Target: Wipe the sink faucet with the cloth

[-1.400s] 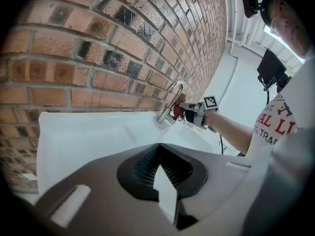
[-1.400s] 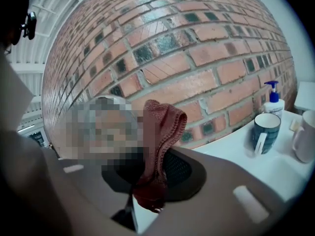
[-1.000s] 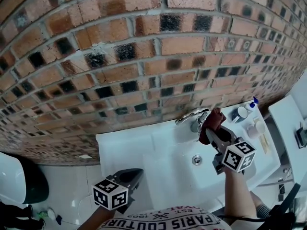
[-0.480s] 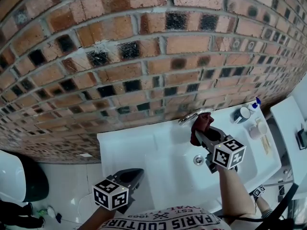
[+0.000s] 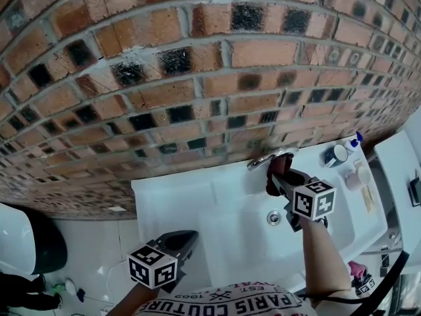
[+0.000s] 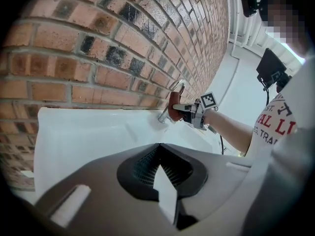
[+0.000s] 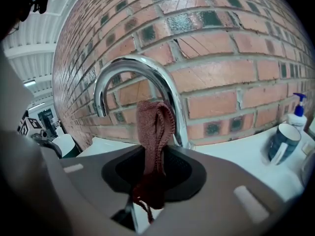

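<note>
A chrome curved faucet (image 7: 138, 77) rises from the white sink (image 5: 223, 209) against the brick wall; it also shows as the faucet (image 5: 263, 159) in the head view. My right gripper (image 5: 281, 173) is shut on a dark red knitted cloth (image 7: 153, 132), and the cloth (image 5: 277, 168) presses against the faucet's upright stem. My left gripper (image 5: 179, 245) hangs low at the sink's front left, shut with nothing in it. The left gripper view shows the cloth (image 6: 175, 106) at the faucet (image 6: 170, 102) from the side.
A blue mug (image 7: 279, 140) and a soap pump bottle (image 7: 297, 111) stand on the counter right of the faucet. The drain (image 5: 273, 217) lies in the basin below my right gripper. Small white containers (image 5: 352, 175) sit at the sink's right end.
My right gripper with the cloth has moved left and up along the faucet, from the right side of the base to the stem. The left gripper has stayed put.
</note>
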The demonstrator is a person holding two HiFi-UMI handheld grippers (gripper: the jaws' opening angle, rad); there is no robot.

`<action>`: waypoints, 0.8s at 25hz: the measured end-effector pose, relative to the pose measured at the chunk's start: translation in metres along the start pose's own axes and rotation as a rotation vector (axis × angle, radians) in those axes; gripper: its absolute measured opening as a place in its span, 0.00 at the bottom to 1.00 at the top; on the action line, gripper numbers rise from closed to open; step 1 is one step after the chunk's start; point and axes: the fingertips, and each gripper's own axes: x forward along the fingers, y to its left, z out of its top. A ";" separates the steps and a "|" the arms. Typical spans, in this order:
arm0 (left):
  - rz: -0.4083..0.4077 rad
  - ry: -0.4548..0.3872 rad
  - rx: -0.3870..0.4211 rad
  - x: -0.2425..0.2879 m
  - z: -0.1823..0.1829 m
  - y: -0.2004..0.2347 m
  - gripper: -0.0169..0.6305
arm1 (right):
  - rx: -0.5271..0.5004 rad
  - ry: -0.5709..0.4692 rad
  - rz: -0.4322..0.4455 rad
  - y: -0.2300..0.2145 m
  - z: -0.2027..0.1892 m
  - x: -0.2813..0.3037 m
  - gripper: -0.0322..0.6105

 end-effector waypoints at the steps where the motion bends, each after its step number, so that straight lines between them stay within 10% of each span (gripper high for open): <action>1: 0.001 -0.001 -0.001 0.000 0.000 0.000 0.03 | 0.007 0.004 -0.006 -0.002 -0.002 0.001 0.20; 20: 0.000 -0.026 0.023 -0.009 0.010 -0.007 0.03 | 0.005 -0.055 -0.050 -0.005 0.027 -0.014 0.19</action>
